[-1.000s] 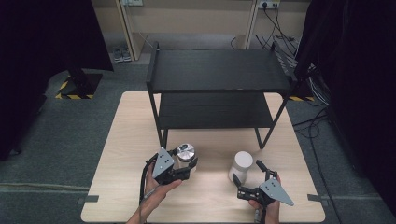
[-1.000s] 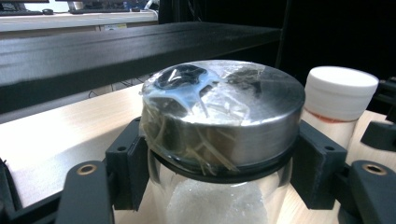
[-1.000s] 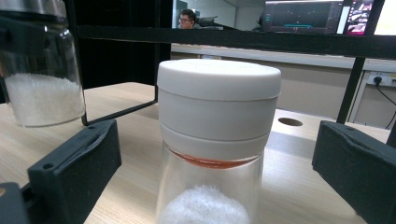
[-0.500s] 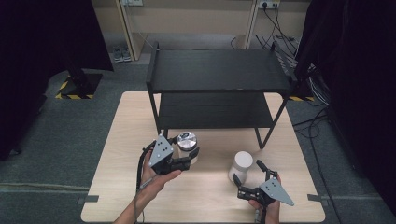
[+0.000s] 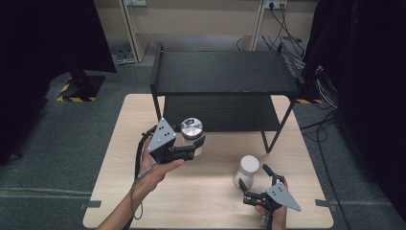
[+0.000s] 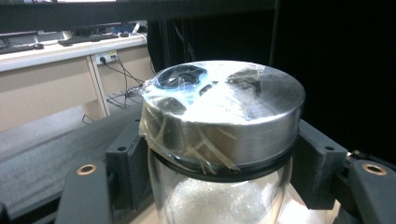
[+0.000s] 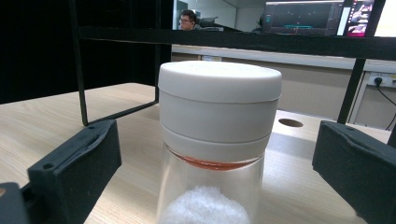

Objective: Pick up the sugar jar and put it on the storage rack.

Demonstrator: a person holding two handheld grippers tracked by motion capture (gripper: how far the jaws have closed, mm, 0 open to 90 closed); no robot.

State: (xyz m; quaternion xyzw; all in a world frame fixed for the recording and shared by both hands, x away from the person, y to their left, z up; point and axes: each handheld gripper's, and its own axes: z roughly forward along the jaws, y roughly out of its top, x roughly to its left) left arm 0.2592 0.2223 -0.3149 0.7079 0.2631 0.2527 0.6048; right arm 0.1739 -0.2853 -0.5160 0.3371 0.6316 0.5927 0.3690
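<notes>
Left gripper (image 5: 194,146) is clamped on the metal-lidded jar (image 5: 191,129); in the left gripper view both fingers (image 6: 128,161) press the glass just under the lid (image 6: 224,109). The jar is upright, with white grains inside. Wrinkled clear film covers the left part of the lid top and runs down its side. In the high view the jar sits off the left front of the black shelf rack (image 5: 225,72), above the counter (image 5: 210,191); whether its base touches the wood is hidden by the gripper. The left hand (image 5: 155,167) grips the tool from below, with the cable looping down along the wrist.

Right gripper (image 5: 256,182) is near the front right of the counter, fingers apart. The white-lidded jar (image 5: 248,167) stands upright on the counter between them. In the right gripper view there's a clear gap on each side between the fingers (image 7: 77,165) and the glass, so no contact. That jar has a white cap (image 7: 219,100), an orange ring under it, and white powder at the bottom. The right hand (image 5: 273,213) holds the tool at the counter's front edge.

The two jars are well apart. The rack's lower shelf (image 5: 220,112) is behind both.
</notes>
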